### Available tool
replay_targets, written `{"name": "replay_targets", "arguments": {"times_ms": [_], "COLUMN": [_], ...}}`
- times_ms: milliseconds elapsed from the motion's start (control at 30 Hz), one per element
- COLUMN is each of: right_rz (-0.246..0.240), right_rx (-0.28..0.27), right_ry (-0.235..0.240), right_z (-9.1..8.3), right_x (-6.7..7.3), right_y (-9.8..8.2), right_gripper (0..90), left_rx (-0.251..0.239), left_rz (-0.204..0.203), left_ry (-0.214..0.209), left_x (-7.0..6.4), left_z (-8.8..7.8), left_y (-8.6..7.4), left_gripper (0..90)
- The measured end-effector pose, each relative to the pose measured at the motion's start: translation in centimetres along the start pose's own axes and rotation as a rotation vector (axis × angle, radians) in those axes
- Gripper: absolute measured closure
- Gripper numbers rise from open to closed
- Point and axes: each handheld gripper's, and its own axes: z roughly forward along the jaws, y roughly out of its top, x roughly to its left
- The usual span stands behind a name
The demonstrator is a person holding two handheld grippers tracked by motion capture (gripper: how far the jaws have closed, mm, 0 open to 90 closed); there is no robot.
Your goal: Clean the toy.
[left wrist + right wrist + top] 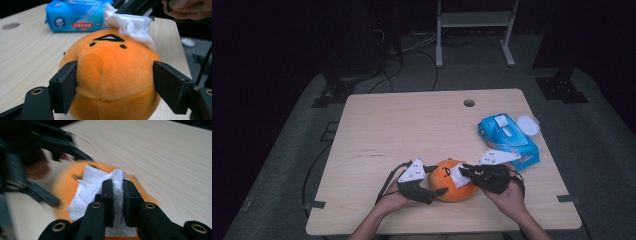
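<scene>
A round orange plush toy [452, 186] with a small stitched face sits near the table's front edge. My left gripper [434, 192] has it from the left, one jaw on each side of the plush toy [112, 75], and both pads press into its fur. A crumpled white wipe [132, 25] lies on the toy's top, above the face. My right gripper [464, 172] comes in from the right and is shut on that wipe [87, 187]; its jaws [117, 185] pinch a fold of it against the orange plush [65, 187].
A blue pack of wet wipes [508, 140] lies at the right side of the table, with a round white lid [528, 125] beside it. A cable hole [469, 103] sits near the far edge. Dark stands and cables lie on the floor beyond the table.
</scene>
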Motion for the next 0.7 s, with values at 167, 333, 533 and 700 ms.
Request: {"name": "replay_targets", "arguments": {"times_ms": [167, 333, 533, 700], "right_rz": [-0.063, -0.037, -0.056, -0.148], "right_rx": [-0.006, 0.015, 0.004, 0.001], "right_ry": [0.047, 0.005, -0.006, 0.056], "right_z": [0.3, 0.1, -0.1, 0.4], "right_x": [1.7, 0.1, 0.9, 3.6], "right_y": [0.3, -0.3, 0.2, 1.1], "right_gripper": [79.6, 79.6, 79.9, 79.6], "left_rx": [0.002, 0.013, 0.013, 0.028], "left_rz": [0.003, -0.130, -0.047, 0.065], "left_ry": [-0.006, 0.030, 0.012, 0.005], "left_x": [-0.1, 0.8, -0.1, -1.2], "left_z": [0.0, 0.2, 0.5, 0.8], "left_y": [-0.2, -0.3, 0.1, 0.3], "left_gripper": [22.2, 9.8, 22.7, 25.2]}}
